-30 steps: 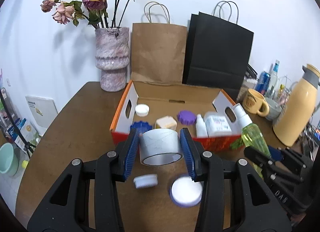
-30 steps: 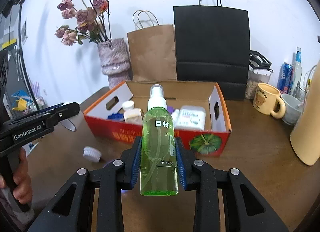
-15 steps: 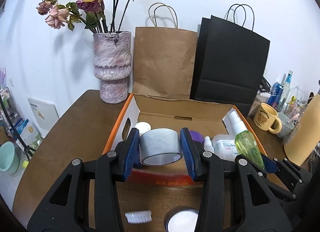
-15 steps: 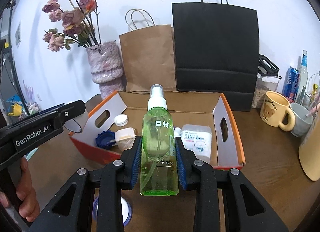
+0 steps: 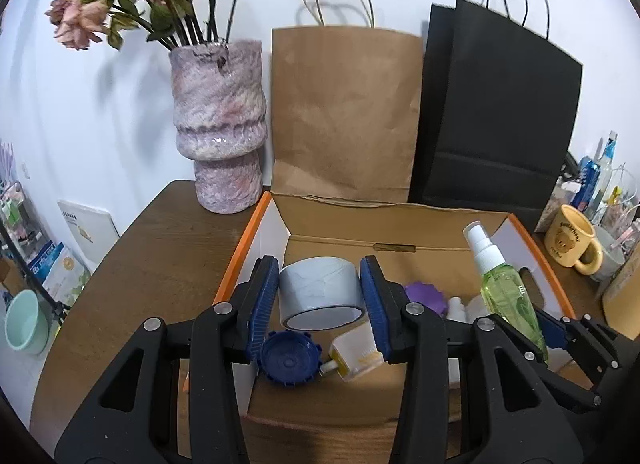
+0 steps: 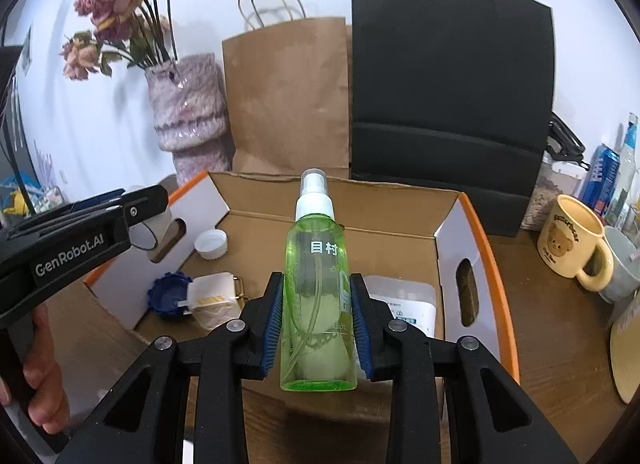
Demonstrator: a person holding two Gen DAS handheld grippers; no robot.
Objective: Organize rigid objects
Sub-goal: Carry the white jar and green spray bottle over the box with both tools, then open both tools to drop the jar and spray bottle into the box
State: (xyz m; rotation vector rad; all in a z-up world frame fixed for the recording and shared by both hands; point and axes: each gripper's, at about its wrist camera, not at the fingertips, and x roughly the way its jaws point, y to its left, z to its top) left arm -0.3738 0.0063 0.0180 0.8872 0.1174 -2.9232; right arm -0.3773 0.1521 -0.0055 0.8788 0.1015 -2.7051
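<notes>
left gripper (image 5: 322,296) has its blue-padded fingers (image 5: 264,300) pressed on both sides of a grey tape roll (image 5: 320,290), roll lying on its side with the open core facing the camera. it's hanging over the left part of the cardboard box (image 5: 400,220), not touching the floor of it as far as i can see.

right gripper (image 6: 316,324) is clamped around the lower half of a green spray bottle (image 6: 318,292), bottle upright with the white nozzle on top, held over the box's near edge. in the left wrist view the same bottle shows up on the right, tilted a bit.

down in the box: a blue ridged cap (image 5: 289,360) lying open side up, right next to a small cream-coloured block thing (image 5: 354,356) that touches it, a purple lid (image 5: 426,298) further right, a white bottle cap (image 6: 211,244) near the back left corner, and a white labelled container (image 6: 404,304) behind the right fingers.

outside the box there's a brown paper bag (image 5: 344,112) and a black paper bag (image 5: 496,112) standing against the wall, a pink marbled vase (image 5: 218,132) with dried flowers to the left, and a yellow bear mug (image 6: 570,240) to the right, all on the wooden table (image 5: 152,256).
</notes>
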